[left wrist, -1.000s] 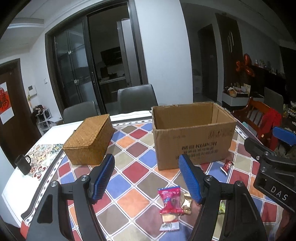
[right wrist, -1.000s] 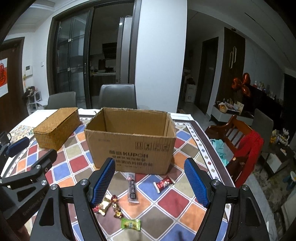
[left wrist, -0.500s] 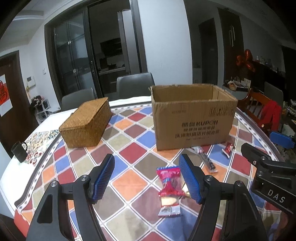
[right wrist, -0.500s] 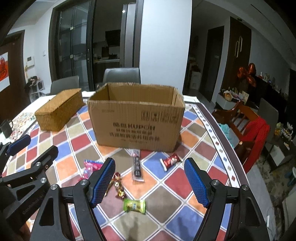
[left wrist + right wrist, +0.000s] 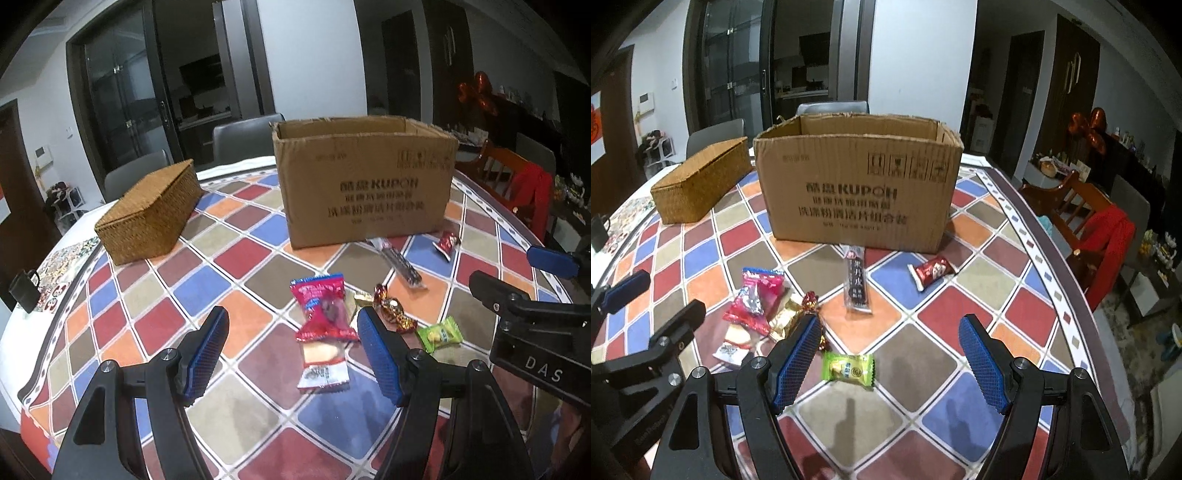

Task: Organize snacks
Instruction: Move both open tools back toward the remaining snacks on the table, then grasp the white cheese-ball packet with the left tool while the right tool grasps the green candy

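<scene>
Several wrapped snacks lie on the checked tablecloth in front of an open cardboard box (image 5: 364,184) (image 5: 858,184). A pink packet (image 5: 323,308) (image 5: 755,299) lies just ahead of my left gripper (image 5: 293,345), which is open and empty above the table. A green candy (image 5: 849,370) (image 5: 440,334) lies between the fingers of my right gripper (image 5: 888,358) in its view; the jaws stand open and hold nothing. Further off lie a gold-red candy (image 5: 391,310), a dark stick pack (image 5: 857,282) and a small red packet (image 5: 932,271).
A woven lidded basket (image 5: 151,216) (image 5: 701,184) stands left of the box. A black mug (image 5: 24,290) sits near the table's left edge. Grey chairs stand behind the table, and a wooden chair (image 5: 1086,218) with a red garment is at the right.
Both grippers have sunk toward the table and tipped further down. The snacks now appear larger and closer, and the box's inside is no longer visible from above.
</scene>
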Action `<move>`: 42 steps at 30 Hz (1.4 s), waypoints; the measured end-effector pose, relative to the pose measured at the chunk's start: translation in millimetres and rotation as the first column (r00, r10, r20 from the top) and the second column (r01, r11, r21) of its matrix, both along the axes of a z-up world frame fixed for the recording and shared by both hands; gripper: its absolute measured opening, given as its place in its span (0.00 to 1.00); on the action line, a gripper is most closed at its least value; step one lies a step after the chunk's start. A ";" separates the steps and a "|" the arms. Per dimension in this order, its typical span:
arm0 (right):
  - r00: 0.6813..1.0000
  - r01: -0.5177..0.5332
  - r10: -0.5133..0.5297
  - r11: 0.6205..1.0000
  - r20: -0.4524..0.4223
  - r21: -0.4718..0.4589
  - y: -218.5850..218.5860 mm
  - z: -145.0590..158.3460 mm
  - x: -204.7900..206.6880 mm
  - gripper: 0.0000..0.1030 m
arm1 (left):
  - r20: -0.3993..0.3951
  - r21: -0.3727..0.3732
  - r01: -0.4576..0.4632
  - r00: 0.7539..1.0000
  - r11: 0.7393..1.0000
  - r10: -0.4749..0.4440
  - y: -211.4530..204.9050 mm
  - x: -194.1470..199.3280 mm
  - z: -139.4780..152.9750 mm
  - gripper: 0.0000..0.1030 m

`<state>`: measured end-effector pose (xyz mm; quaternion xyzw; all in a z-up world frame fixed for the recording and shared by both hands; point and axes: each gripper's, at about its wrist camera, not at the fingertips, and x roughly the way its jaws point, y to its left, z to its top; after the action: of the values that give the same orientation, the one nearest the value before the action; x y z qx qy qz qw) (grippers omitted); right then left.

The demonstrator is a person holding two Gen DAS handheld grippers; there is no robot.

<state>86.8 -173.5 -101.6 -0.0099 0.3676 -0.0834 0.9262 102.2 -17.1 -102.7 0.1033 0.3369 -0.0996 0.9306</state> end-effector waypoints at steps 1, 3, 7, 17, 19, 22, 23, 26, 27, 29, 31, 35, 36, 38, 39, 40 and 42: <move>1.000 -0.002 0.002 1.000 -0.005 0.001 0.8 -2.0 0.3 0.76 | -0.008 -0.003 0.003 1.000 1.000 -0.003 -0.1 0.4 -2.9 0.69; 1.000 -0.009 0.009 1.000 -0.014 0.000 2.9 -5.5 1.9 0.76 | -0.020 -0.006 0.003 1.000 1.000 -0.003 -0.9 1.9 -7.7 0.69; 0.999 -0.025 0.025 1.000 -0.031 -0.003 7.3 -13.6 4.6 0.76 | -0.043 -0.012 0.009 0.999 1.000 -0.010 -0.6 3.8 -17.8 0.69; 0.995 -0.042 0.042 0.999 -0.092 0.001 7.3 -35.4 9.4 0.76 | -0.091 0.004 0.035 0.995 0.999 -0.035 -3.5 7.7 -39.2 0.69; 0.994 -0.047 0.047 0.999 -0.100 0.000 6.8 -39.2 10.4 0.76 | -0.113 0.007 0.040 0.993 0.999 -0.039 -3.9 9.6 -45.2 0.69; 0.991 -0.053 0.053 0.999 -0.119 0.006 6.4 -45.8 12.5 0.76 | -0.143 0.005 0.042 0.989 0.999 -0.041 -4.1 12.7 -51.6 0.69; 0.991 -0.056 0.056 0.998 -0.123 0.008 6.4 -47.6 13.0 0.76 | -0.149 0.007 0.042 0.988 0.999 -0.041 -4.0 13.6 -53.4 0.69; 0.988 -0.071 0.072 0.997 -0.136 0.008 8.1 -52.8 15.7 0.75 | -0.168 0.009 0.043 0.985 0.999 -0.041 -4.5 17.1 -58.5 0.69; 0.987 -0.076 0.076 0.997 -0.142 0.008 8.5 -54.0 16.5 0.75 | -0.182 0.008 0.046 0.982 0.999 -0.044 -4.3 19.1 -60.9 0.69; 0.984 -0.084 0.085 0.996 -0.154 0.013 9.5 -57.6 18.7 0.75 | -0.191 0.011 0.048 0.981 0.999 -0.045 -3.7 21.4 -62.9 0.68; 0.982 -0.092 0.093 0.996 -0.164 0.012 11.3 -60.9 21.0 0.75 | -0.191 0.018 0.051 0.980 0.999 -0.047 -4.1 23.0 -63.9 0.66; 0.977 -0.097 0.100 0.995 -0.186 0.025 11.0 -66.9 26.5 0.75 | -0.202 0.022 0.062 0.978 0.998 -0.056 -5.5 26.9 -67.3 0.63; 0.977 -0.097 0.101 0.995 -0.190 0.026 10.7 -68.2 27.6 0.75 | -0.208 0.023 0.065 0.976 0.998 -0.059 -6.3 27.8 -68.8 0.62; 0.975 -0.094 0.098 0.995 -0.197 0.028 9.8 -70.9 29.5 0.76 | -0.219 0.024 0.069 0.974 0.997 -0.063 -8.6 29.8 -70.9 0.61; 0.975 -0.094 0.098 0.995 -0.201 0.032 9.3 -72.1 30.2 0.76 | -0.221 0.025 0.070 0.973 0.997 -0.063 -9.0 30.2 -71.6 0.60; 0.974 -0.093 0.098 0.995 -0.204 0.035 8.9 -73.2 30.9 0.76 | -0.225 0.027 0.071 0.972 0.997 -0.063 -9.6 30.7 -72.5 0.60; 0.973 -0.092 0.098 0.995 -0.209 0.038 8.5 -75.2 31.9 0.76 | -0.228 0.032 0.069 0.972 0.997 -0.060 -10.3 31.7 -74.1 0.60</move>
<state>118.7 -165.0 -176.9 -0.0231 0.4636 -0.0324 0.8851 133.9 -27.4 -176.9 0.1204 0.4394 -0.1343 0.8800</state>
